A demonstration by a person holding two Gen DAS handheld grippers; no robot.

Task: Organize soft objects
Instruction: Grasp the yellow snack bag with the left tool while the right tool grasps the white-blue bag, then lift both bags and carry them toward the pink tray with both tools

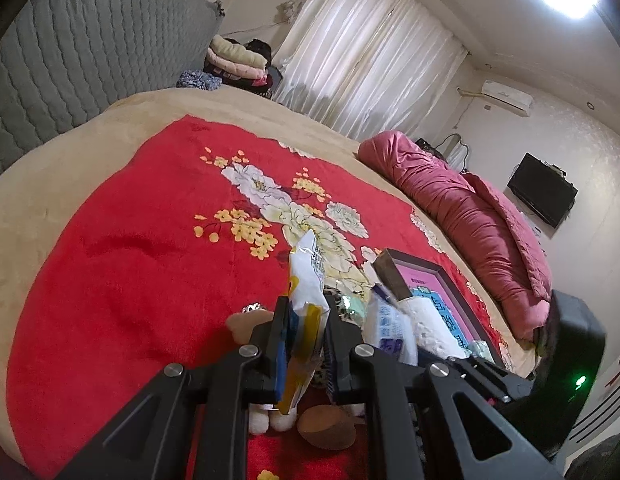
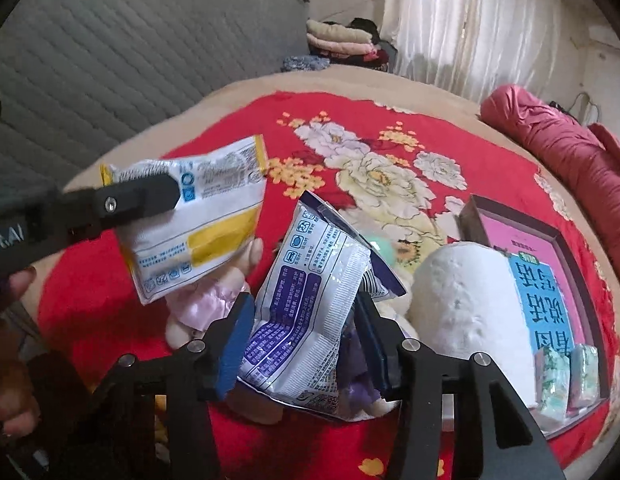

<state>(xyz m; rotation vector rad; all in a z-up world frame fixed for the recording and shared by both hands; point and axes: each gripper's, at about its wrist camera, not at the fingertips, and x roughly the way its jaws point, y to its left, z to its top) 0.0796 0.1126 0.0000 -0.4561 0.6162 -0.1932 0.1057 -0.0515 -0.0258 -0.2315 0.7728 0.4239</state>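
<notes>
My left gripper [image 1: 304,316] is shut on a white and yellow soft pack [image 1: 306,280] and holds it above the red floral blanket [image 1: 130,240]. The same pack [image 2: 198,224] and left gripper [image 2: 158,192] show in the right wrist view. My right gripper [image 2: 306,320] is shut on a white and purple soft pack [image 2: 306,300], lifted over plush toys [image 2: 206,300]. A white paper roll [image 2: 470,304] lies in a shallow box [image 2: 566,248] just right of it, with two small tissue packs [image 2: 566,376].
A rolled pink quilt [image 1: 470,216] lies along the bed's right side. A grey padded headboard [image 1: 90,60] stands at the left. Folded clothes [image 1: 238,60] are stacked beyond the bed by white curtains [image 1: 370,60]. A brown plush piece [image 1: 326,428] lies under my left gripper.
</notes>
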